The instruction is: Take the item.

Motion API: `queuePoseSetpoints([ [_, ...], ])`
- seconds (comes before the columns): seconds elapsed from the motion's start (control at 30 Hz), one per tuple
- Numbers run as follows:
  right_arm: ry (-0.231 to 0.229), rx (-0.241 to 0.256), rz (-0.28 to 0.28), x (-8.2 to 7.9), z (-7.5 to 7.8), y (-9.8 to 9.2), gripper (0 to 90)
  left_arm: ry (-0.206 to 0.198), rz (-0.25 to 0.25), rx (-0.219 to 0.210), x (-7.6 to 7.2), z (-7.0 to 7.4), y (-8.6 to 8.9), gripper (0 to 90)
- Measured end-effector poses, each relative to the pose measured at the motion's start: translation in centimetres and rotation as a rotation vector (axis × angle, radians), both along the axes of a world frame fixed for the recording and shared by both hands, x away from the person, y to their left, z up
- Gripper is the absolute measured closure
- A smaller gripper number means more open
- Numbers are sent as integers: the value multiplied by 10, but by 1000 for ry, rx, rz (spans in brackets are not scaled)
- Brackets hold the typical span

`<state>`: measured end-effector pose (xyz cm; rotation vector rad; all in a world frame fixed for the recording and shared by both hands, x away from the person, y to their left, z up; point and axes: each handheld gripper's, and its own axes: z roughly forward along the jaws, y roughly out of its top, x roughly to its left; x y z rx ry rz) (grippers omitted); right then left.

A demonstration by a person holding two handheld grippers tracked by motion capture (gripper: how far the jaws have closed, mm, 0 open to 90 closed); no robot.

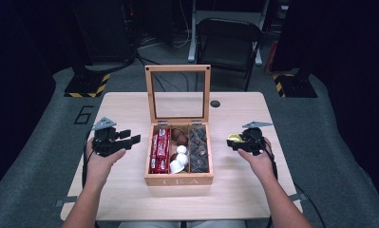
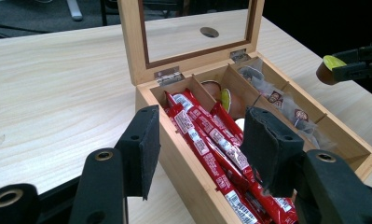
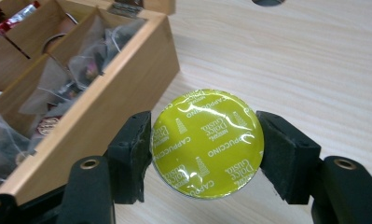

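Observation:
A wooden tea box with its glass lid up stands mid-table. Its left compartment holds red sachets, the middle one brown and white capsules, the right one clear tea bags. My right gripper, just right of the box, is shut on a coffee capsule with a yellow-green foil top; that capsule shows far right in the left gripper view. My left gripper hovers left of the box, open and empty, its pads over the box's left wall.
A dark round hole sits in the table behind the box. A folding chair stands beyond the table's far edge. Bare tabletop lies on both sides of the box and in front of it.

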<state>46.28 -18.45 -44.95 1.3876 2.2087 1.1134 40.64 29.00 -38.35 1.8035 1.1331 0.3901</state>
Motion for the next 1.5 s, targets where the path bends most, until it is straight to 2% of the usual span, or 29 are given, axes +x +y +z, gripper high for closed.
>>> queuePoseSetpoints([
  [0.07, 2, 5, -15, -1, -4, -4, 378, -9, -1, 3, 1, -1, 0, 466],
  [0.3, 31, 22, -67, -4, -21, -16, 378, -1, -3, 6, 0, -1, 0, 466],
  [0.57, 42, 5, -114, -7, -33, -26, 377, 0, -1, 3, 0, -1, 1, 466],
  [0.87, 50, -14, -131, -9, -41, -30, 377, 4, 2, 0, 0, -1, 1, 466],
  [1.07, 62, -39, -119, -10, -48, -30, 377, 0, -1, 2, 0, -1, 1, 466],
  [1.33, 63, -24, -129, -11, -50, -31, 375, 0, 1, 1, 0, -2, 0, 466],
  [1.4, 75, -16, -141, -12, -49, -30, 374, 2, 0, 2, 0, -2, 0, 466],
  [1.5, 60, -27, -133, -11, -50, -30, 371, 8, -2, 4, 1, -3, -1, 466],
])
